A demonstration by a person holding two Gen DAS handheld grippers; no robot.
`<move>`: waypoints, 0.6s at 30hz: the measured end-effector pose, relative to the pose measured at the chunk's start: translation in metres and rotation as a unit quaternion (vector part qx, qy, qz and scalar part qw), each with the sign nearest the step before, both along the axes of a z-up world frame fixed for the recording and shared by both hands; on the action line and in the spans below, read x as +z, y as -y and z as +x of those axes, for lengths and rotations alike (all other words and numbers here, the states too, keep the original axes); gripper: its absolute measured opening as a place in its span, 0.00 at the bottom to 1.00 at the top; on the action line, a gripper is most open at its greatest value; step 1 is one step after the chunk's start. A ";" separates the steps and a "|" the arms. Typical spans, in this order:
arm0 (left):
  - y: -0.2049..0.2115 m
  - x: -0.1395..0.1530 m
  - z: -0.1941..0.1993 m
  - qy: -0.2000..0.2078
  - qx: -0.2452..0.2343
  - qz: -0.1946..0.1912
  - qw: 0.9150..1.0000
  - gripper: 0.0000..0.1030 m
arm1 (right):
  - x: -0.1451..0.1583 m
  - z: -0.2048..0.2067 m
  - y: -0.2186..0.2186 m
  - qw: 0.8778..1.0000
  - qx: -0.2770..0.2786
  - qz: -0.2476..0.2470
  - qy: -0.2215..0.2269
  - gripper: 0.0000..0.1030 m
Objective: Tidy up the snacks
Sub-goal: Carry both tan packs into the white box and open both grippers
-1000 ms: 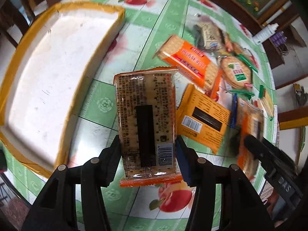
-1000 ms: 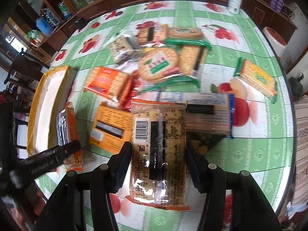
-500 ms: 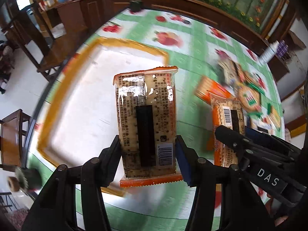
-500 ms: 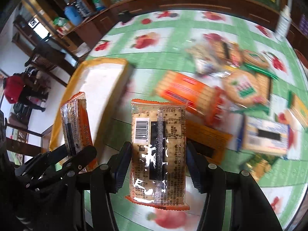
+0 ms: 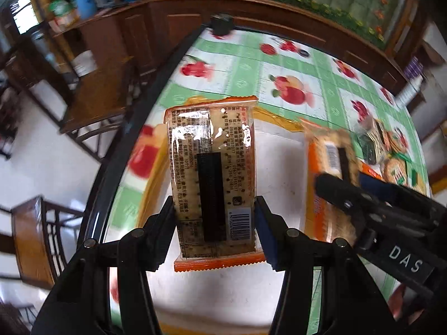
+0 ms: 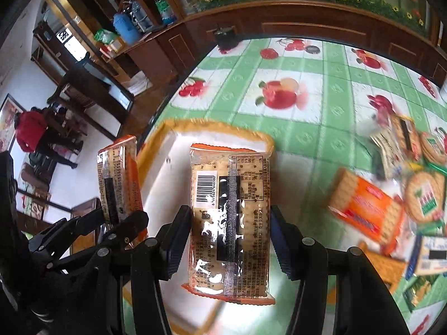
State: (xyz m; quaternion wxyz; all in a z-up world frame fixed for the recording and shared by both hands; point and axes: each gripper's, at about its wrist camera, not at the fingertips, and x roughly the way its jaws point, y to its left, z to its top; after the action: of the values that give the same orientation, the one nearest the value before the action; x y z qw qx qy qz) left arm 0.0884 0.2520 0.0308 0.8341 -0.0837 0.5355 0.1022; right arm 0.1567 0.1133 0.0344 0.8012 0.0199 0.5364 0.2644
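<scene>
- My left tool (image 5: 214, 217) grips one cracker pack (image 5: 212, 173) above the tray (image 5: 279, 167), ready to drop it.
- My right tool (image 6: 229, 240) grips a second pack (image 6: 230, 212) over the same tray (image 6: 178, 150); other snacks (image 6: 366, 206) lie on the bench (image 6: 307, 117).

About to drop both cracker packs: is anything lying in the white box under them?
Nothing visible. Each cracker pack hangs above the bare white floor of the box; the other snacks lie on the tablecloth beside it.

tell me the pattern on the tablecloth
Green and white checks with printed fruit on the tablecloth, clearest in the right wrist view.
</scene>
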 end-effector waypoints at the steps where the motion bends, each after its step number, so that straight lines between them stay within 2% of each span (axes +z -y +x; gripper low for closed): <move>1: 0.000 -0.002 0.005 -0.003 -0.013 -0.001 1.000 0.51 | -0.001 0.004 -0.004 1.000 -0.002 0.004 -0.003 0.55; 4: 0.002 -0.013 0.021 -0.014 -0.048 0.007 0.999 0.51 | -0.010 0.013 -0.022 1.000 0.000 0.003 -0.009 0.55; 7: 0.001 -0.022 0.034 -0.025 -0.051 0.031 0.998 0.51 | -0.022 0.018 -0.032 1.000 -0.002 -0.002 -0.015 0.55; 10: -0.009 -0.036 0.047 -0.050 -0.048 0.022 0.997 0.51 | -0.033 0.028 -0.036 1.000 -0.016 -0.009 -0.022 0.55; 18: -0.022 -0.050 0.060 -0.091 -0.056 0.022 0.994 0.51 | -0.047 0.046 -0.042 0.999 -0.032 -0.016 -0.022 0.57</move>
State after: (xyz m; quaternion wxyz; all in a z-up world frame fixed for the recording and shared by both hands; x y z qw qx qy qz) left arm 0.1479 0.2737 -0.0191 0.7881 -0.0251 0.6105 0.0743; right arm 0.2029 0.1552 -0.0126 0.7973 0.0300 0.5575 0.2292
